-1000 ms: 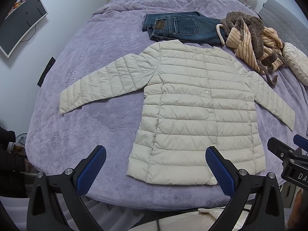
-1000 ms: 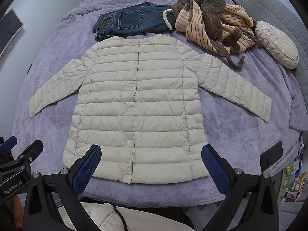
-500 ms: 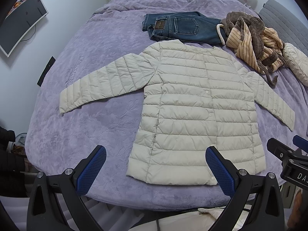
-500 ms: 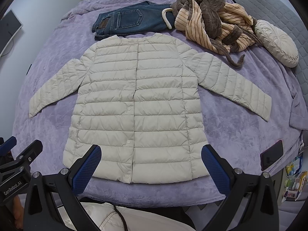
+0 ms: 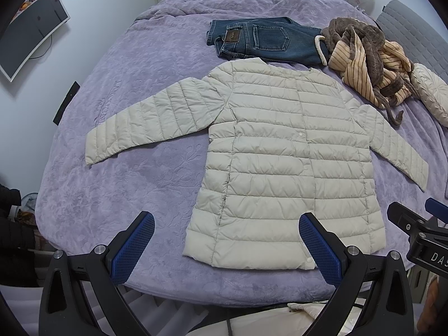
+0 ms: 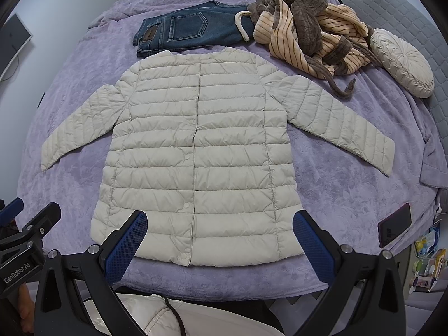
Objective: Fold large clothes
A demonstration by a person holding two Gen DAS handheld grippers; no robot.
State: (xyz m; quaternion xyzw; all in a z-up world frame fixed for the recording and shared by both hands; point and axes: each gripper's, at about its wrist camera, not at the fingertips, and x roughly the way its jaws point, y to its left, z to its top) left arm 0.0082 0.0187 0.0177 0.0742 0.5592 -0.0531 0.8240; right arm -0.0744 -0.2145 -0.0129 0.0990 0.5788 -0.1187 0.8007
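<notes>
Blue-padded fingers of the left hand-held gripper [image 5: 226, 240] and right hand-held gripper [image 6: 219, 239] stand wide apart, holding nothing, at the bed's [image 5: 134, 184] near edge. Just beyond, the jacket [image 6: 196, 154] lies flat on the purple cover, front up, sleeves spread. Behind its collar lie jeans [image 6: 184, 30]; to their right, a striped robe [image 6: 308, 33] and cushion [image 6: 400, 64].

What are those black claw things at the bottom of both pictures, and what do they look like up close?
They are two handheld grippers. The left gripper and right gripper look alike: black angular frames with triangular cut-outs and silver bolts, each with two fingers faced in blue dimpled pads. From its neighbour's camera, the left one's body shows white "GenRobot.AI" lettering, and the right one's shows "DAS", cut off.
</notes>
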